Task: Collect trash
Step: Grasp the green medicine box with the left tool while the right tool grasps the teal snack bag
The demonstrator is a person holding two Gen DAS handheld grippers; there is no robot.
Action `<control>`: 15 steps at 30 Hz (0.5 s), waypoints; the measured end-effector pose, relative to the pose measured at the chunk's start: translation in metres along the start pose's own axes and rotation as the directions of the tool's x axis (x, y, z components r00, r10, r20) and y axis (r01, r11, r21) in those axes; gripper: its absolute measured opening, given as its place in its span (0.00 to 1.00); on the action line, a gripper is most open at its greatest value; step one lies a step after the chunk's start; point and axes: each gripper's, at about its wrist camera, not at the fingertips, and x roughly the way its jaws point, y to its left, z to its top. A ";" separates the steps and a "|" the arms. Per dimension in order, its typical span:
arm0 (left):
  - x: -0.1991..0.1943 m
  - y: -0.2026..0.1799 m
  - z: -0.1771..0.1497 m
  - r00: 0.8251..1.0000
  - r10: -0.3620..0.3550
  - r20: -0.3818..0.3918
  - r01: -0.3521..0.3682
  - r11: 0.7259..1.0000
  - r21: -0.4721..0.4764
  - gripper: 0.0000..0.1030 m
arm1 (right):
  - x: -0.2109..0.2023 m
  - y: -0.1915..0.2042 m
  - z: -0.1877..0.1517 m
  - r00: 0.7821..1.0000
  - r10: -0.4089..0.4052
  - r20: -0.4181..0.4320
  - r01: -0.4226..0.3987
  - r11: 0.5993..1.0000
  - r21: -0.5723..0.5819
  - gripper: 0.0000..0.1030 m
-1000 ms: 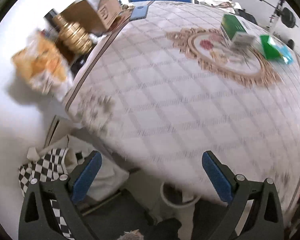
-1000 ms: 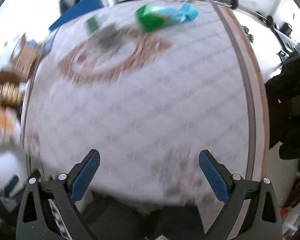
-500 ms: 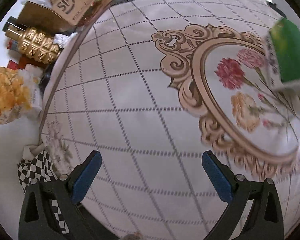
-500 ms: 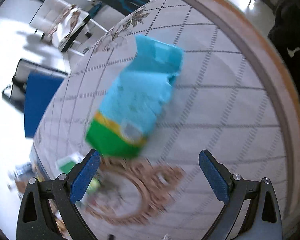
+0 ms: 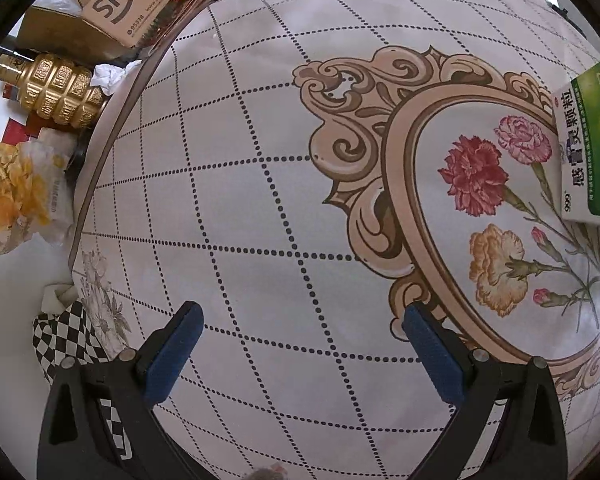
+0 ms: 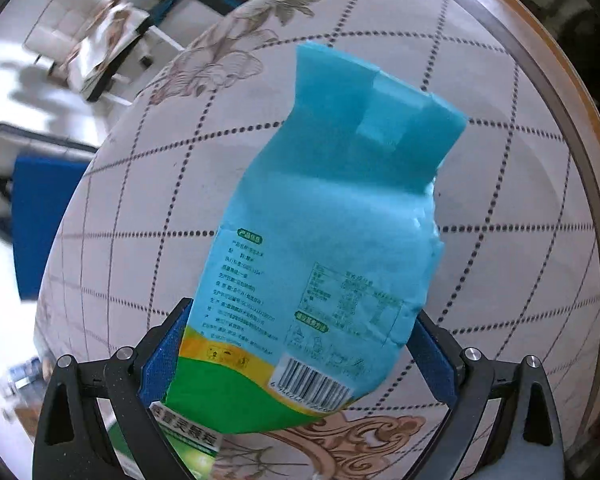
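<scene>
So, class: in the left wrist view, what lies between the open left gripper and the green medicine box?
Only bare tablecloth with its printed flowers separates the left gripper from the green medicine box.

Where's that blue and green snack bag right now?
In the right wrist view, the blue and green bag lies on the patterned tablecloth, its green end between the open fingers of the right gripper, beside the green medicine box.

Both grippers, left [image 5: 300, 354] and right [image 6: 296, 354], are built of black plastic, with blue pads [image 5: 172, 354] and silver screws [image 5: 481, 355].
</scene>
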 end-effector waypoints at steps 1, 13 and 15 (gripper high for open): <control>0.000 0.002 0.002 1.000 0.000 0.002 0.000 1.000 0.000 1.00 | -0.004 0.000 -0.002 0.999 -0.027 0.017 0.028 0.998 -0.056 0.95; -0.079 -0.041 0.024 0.983 -0.136 0.123 0.128 0.989 0.071 1.00 | -0.011 -0.011 -0.034 0.937 -0.286 0.201 0.346 0.679 -0.648 0.85; -0.097 -0.059 0.028 0.973 -0.176 0.150 0.161 0.981 0.105 1.00 | -0.011 -0.012 -0.035 0.933 -0.292 0.211 0.357 0.668 -0.653 0.85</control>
